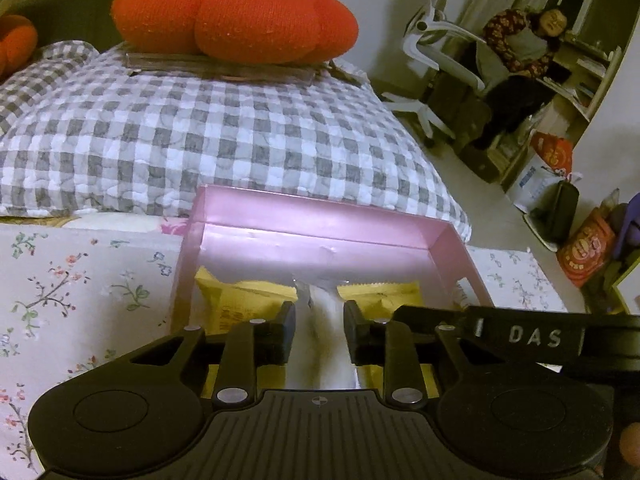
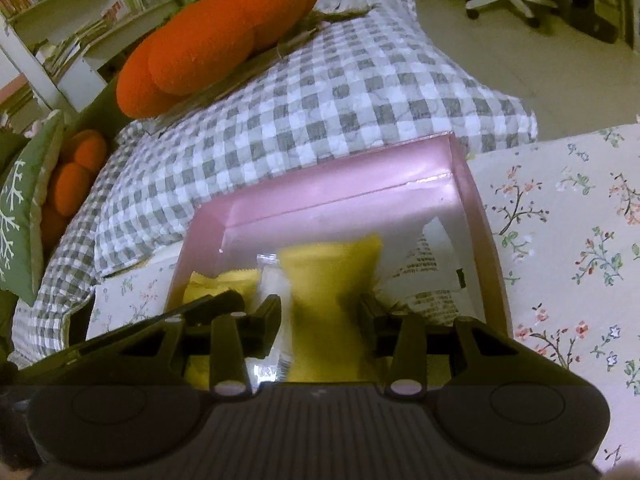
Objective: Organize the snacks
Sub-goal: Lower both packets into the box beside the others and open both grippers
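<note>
An open pink box [image 1: 320,208] lies on the floral sheet, with yellow snack packets [image 1: 232,300] on its floor. My left gripper [image 1: 320,320] reaches into the box from the near side, and its pads press on a white snack packet [image 1: 324,344] that fills the gap between them. In the right wrist view the same pink box [image 2: 340,168] holds a printed white packet [image 2: 432,272] at its right. My right gripper [image 2: 321,312] is inside the box too, shut on a blurred yellow snack packet [image 2: 324,276]. The two grippers sit side by side.
A grey checked pillow [image 1: 200,132] lies just behind the box, with an orange pumpkin cushion [image 1: 240,16] on top. A floral sheet [image 2: 560,240] spreads on both sides. A person [image 1: 524,52] sits at the far right near a white office chair; bags [image 1: 584,248] stand on the floor.
</note>
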A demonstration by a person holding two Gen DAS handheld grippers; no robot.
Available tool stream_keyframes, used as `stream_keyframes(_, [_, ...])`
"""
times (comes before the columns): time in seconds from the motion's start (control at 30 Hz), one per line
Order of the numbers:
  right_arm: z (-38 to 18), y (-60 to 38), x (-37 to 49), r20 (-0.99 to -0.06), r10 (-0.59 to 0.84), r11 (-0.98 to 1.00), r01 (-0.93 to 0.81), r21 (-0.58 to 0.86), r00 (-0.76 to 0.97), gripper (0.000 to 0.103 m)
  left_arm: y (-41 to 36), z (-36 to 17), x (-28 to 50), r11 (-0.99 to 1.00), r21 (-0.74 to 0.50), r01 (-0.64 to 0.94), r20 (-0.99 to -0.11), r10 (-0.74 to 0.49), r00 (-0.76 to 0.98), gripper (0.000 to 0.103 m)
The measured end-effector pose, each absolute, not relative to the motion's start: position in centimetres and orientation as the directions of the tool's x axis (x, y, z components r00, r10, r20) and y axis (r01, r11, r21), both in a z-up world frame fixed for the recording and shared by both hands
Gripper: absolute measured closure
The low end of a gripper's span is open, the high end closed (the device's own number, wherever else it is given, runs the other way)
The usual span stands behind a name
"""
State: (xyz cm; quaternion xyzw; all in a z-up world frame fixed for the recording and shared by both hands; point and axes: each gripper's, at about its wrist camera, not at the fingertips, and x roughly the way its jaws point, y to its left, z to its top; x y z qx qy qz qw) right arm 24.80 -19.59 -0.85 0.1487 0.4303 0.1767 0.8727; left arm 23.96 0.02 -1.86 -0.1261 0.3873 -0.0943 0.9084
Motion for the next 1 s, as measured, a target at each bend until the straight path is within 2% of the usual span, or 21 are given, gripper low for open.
stream_keyframes(0.17, [-0.3,-19.7,24.8,-0.703,0.418,0.901,-0.166,0.4,0.575,0.062,1.0,-1.1,23.6,0.955,-0.294,0.038,-0.695,-0.241,0.678,0.076])
stream_keyframes(0.23, [0.0,-19.6,24.6,-0.707,0.415,0.903,-0.165,0.397,0.573,0.062,1.2,-0.7,23.4,0.964,-0.266,0.021,-0.714,-0.211,0.667,0.071])
stream_keyframes(0.37, [1.0,-19.2,23.7,-0.717,0.403,0.911,-0.175,0.374,0.569,0.057,1.8,0.3,22.5,0.975,-0.221,0.01,-0.737,-0.174,0.653,0.069])
stream_keyframes(0.5, [1.8,-19.0,22.6,-0.737,0.393,0.918,-0.188,0.349,0.55,0.054,2.9,1.5,21.1,0.985,-0.174,-0.011,-0.767,-0.129,0.628,0.058])
stream_keyframes(0.6, [2.3,-19.2,21.6,-0.75,0.381,0.924,-0.184,0.336,0.541,0.052,3.6,2.3,19.7,0.992,-0.123,-0.013,-0.788,-0.09,0.609,0.054])
stream_keyframes(0.73, [2.1,-19.6,20.1,-0.776,0.361,0.932,-0.164,0.324,0.518,0.049,4.9,3.1,17.4,0.995,-0.09,-0.049,-0.81,-0.045,0.584,0.038])
stream_keyframes(1.0, [2.2,-19.8,17.2,-0.836,0.332,0.942,-0.115,0.315,0.436,0.046,4.9,3.0,12.5,0.993,-0.102,-0.054,-0.855,-0.06,0.515,0.028])
